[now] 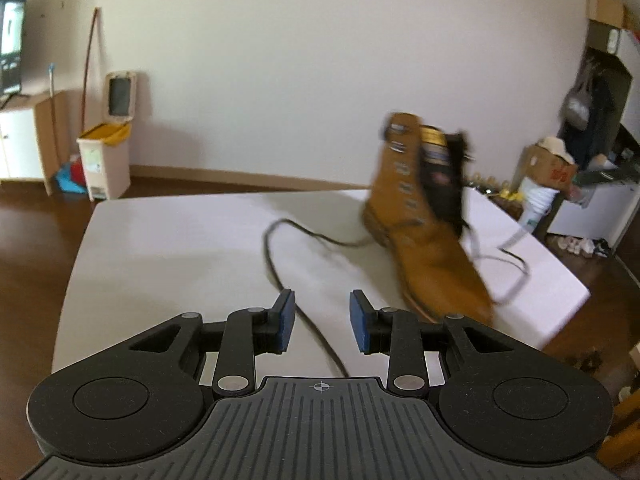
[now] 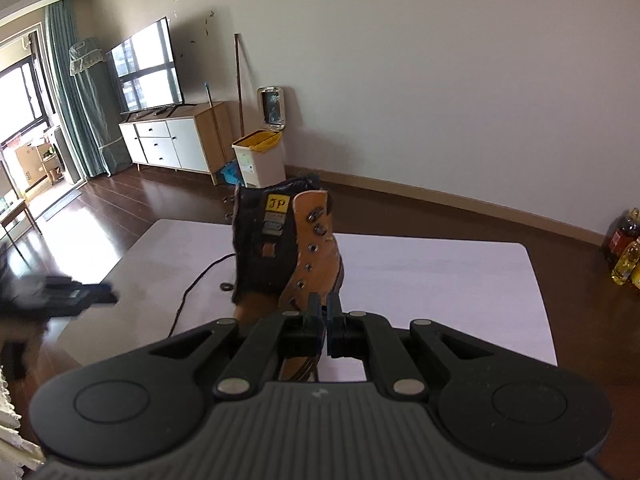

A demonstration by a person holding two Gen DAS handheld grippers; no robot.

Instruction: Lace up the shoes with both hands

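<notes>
A tan lace-up boot (image 1: 432, 248) with a black tongue stands on the white table (image 1: 168, 248), blurred in the left wrist view. Its dark lace (image 1: 272, 256) loops out to the left and runs back under my left gripper (image 1: 322, 308). That gripper is open, and the lace lies on the table below the gap between its blue pads. In the right wrist view the boot (image 2: 316, 248) stands just beyond my right gripper (image 2: 324, 312), which is shut close to the eyelet flap; I see nothing between its pads. The left gripper (image 2: 108, 294) shows as a blur at the left, near the lace (image 2: 188, 292).
The table (image 2: 440, 280) is surrounded by dark wooden floor. A lidded bin (image 2: 260, 160) and a TV cabinet (image 2: 172, 140) stand by the far wall. Oil bottles (image 2: 628, 252) sit on the floor at the right. A cardboard box (image 1: 548, 168) and clutter lie beyond the table's right side.
</notes>
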